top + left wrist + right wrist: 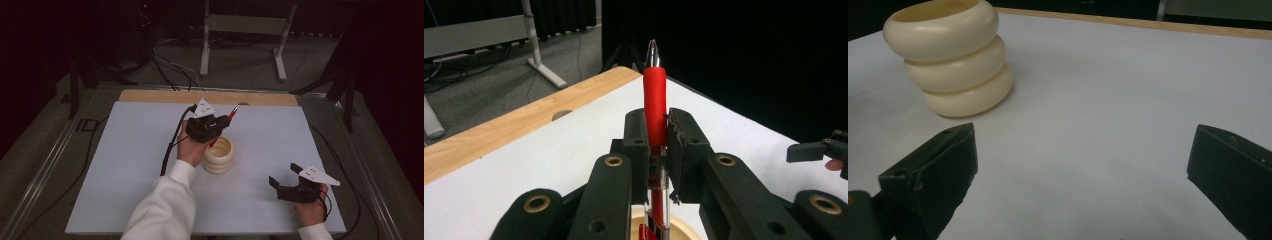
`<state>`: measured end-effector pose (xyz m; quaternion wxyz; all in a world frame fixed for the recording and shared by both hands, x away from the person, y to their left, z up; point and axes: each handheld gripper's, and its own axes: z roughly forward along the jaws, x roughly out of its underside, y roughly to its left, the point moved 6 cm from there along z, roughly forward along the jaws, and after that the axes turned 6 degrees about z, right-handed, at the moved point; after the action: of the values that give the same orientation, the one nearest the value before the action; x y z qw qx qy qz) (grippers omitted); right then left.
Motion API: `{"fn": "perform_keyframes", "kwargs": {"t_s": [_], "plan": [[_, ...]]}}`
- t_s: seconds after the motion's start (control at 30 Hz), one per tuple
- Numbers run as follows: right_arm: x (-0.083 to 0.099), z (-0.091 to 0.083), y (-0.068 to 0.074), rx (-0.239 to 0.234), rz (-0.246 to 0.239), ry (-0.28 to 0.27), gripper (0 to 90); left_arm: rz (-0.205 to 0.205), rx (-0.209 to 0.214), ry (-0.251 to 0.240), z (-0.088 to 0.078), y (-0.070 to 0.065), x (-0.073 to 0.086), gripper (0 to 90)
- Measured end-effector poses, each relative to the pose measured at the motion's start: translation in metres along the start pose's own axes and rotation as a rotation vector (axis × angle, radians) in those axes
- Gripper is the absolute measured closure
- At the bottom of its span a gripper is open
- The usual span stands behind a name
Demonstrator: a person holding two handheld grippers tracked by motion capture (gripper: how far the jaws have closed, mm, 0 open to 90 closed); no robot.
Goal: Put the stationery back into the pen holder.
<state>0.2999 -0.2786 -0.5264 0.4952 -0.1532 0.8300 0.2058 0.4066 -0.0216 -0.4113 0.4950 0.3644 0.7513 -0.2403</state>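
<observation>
My left gripper (220,122) is shut on a red pen (231,113) and holds it over a cream ribbed cup (218,155) at the middle of the white table. In the left gripper view the red pen (654,102) stands up between the black jaws, its silver tip on top and its clear lower barrel reaching down toward the cup's rim (684,227). My right gripper (284,175) rests near the table's front right, open with nothing between its fingers. In the right gripper view the cup (950,55) stands at the upper left, well apart from the jaws.
The white table top (130,165) has a wooden strip (165,96) along its far edge. Black cables (170,150) trail from the grippers over the table. A grey metal stand (240,30) is on the floor behind the table.
</observation>
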Motion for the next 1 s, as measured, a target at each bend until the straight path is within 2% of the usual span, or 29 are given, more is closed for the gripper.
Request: {"fn": "perform_keyframes", "kwargs": {"t_s": [0.23, 0.4, 0.77, 1.0], "plan": [[0.000, -0.001, 0.000, 0.002, 0.000, 0.001, 0.2, 0.007, -0.016, 0.017, 0.007, 0.000, 0.006, 80.3], [0.000, -0.001, 0.000, 0.003, 0.001, 0.001, 0.2, 0.013, -0.049, 0.011, 0.010, 0.002, 0.009, 80.3], [0.001, -0.002, -0.001, 0.004, 0.003, 0.001, 0.2, 0.012, -0.054, 0.026, 0.016, 0.002, 0.018, 80.0], [0.001, -0.002, -0.001, 0.004, 0.003, 0.003, 0.2, -0.003, -0.060, 0.036, 0.019, 0.005, 0.026, 79.9]]}}
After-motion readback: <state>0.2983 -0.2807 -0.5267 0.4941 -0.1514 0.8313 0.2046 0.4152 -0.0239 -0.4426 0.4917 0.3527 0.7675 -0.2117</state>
